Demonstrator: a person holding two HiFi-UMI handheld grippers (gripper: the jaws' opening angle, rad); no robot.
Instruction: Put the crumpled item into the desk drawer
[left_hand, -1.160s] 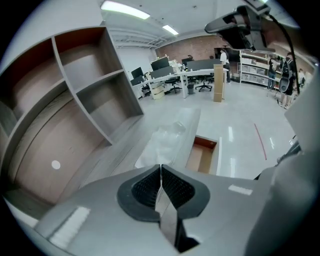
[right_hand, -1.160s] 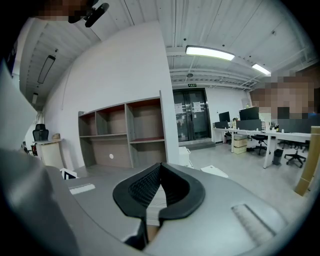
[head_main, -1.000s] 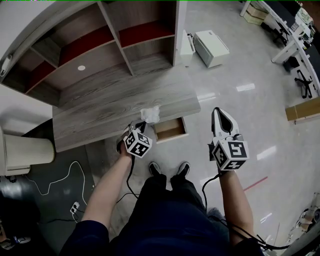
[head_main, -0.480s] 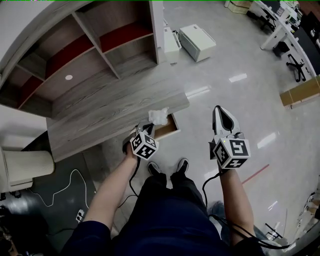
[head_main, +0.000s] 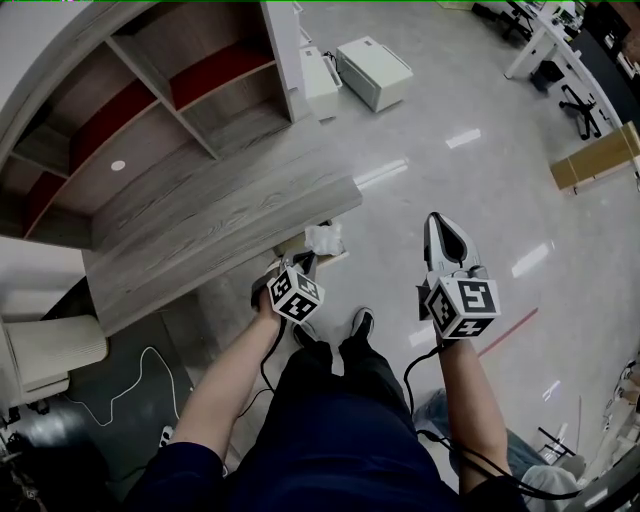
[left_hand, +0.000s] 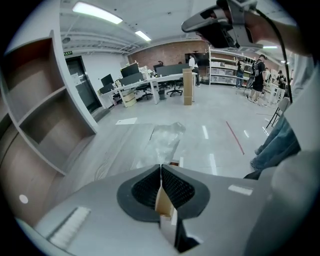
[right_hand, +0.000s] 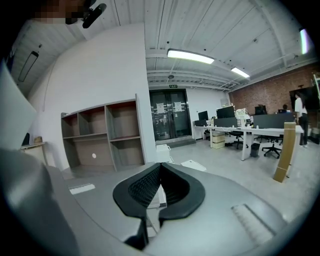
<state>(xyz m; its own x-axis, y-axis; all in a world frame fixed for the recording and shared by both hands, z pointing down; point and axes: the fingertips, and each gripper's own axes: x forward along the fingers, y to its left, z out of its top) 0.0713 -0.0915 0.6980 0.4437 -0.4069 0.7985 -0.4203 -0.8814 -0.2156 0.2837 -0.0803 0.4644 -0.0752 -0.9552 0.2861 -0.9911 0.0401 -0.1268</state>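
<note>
The crumpled item (head_main: 323, 238), a white, partly see-through wad, sticks out of my left gripper (head_main: 309, 259), which is shut on it. It hangs just off the front edge of the grey wood desk (head_main: 220, 215), over the open drawer (head_main: 339, 257), which it mostly hides. In the left gripper view the wad (left_hand: 165, 141) rises from the closed jaws of the left gripper (left_hand: 160, 167), with a brown bit of drawer (left_hand: 173, 163) beside them. My right gripper (head_main: 437, 222) hangs over the floor to the right, shut and empty, as the right gripper view also shows (right_hand: 159, 165).
A shelf unit (head_main: 150, 90) with red-backed compartments stands behind the desk. White boxes (head_main: 373, 72) lie on the floor beyond it. The person's shoes (head_main: 362, 322) stand in front of the drawer. A cable (head_main: 110, 395) runs over the dark mat at left.
The left gripper has carried the crumpled item from the desk top's front edge out past it, over the open drawer. The right gripper has kept its place.
</note>
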